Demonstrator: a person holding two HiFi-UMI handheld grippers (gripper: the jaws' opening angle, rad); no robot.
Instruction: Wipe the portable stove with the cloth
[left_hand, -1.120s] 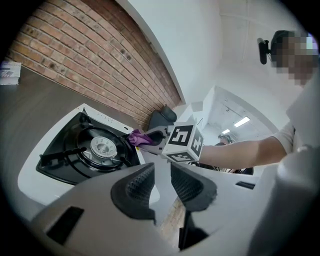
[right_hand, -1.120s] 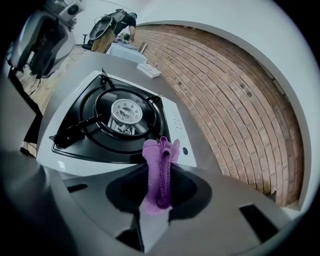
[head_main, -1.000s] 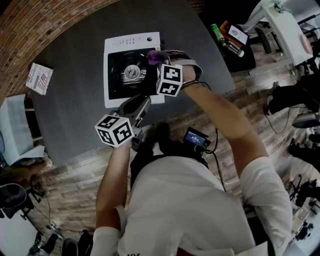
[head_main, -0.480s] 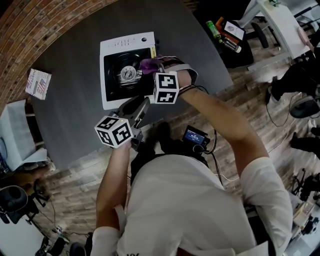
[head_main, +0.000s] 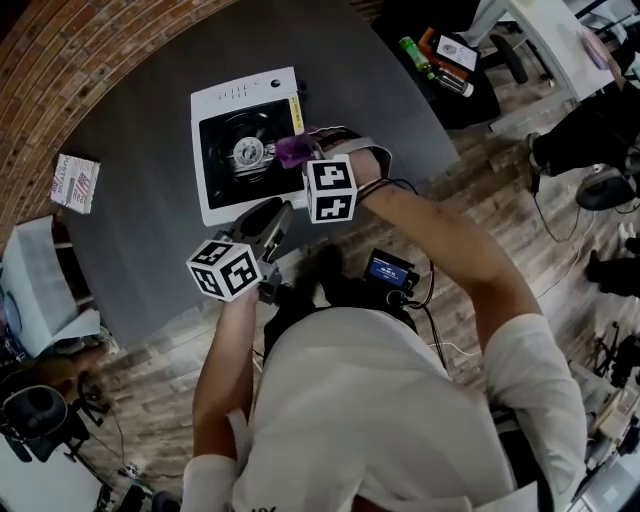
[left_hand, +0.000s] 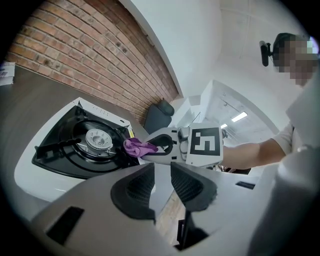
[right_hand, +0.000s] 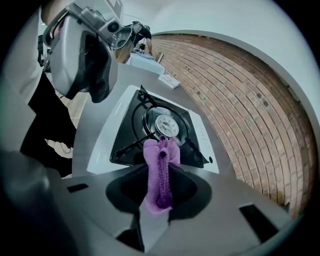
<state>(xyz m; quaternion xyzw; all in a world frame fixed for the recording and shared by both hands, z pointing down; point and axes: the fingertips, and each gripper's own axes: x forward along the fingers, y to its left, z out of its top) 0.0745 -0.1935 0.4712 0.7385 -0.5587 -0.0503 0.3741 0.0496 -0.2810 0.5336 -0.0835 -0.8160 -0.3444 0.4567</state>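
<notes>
Dark tabletop (head_main: 130, 150), purple cloth (head_main: 290, 151) pinched in right gripper (right_hand: 159, 187) over portable stove (head_main: 215, 205) edge, left gripper (left_hand: 161, 172) parted, empty.

1. A brick wall (head_main: 60, 60) runs beyond the dark grey bench (head_main: 140, 130), left of the right claw (head_main: 293, 152).
2. Wood-plank floor (head_main: 490, 190) lies right of that claw.
3. A white table (head_main: 550, 30) stands well apart, farther right.
4. Ceiling strip lights (left_hand: 239, 116) glow overhead.
</notes>
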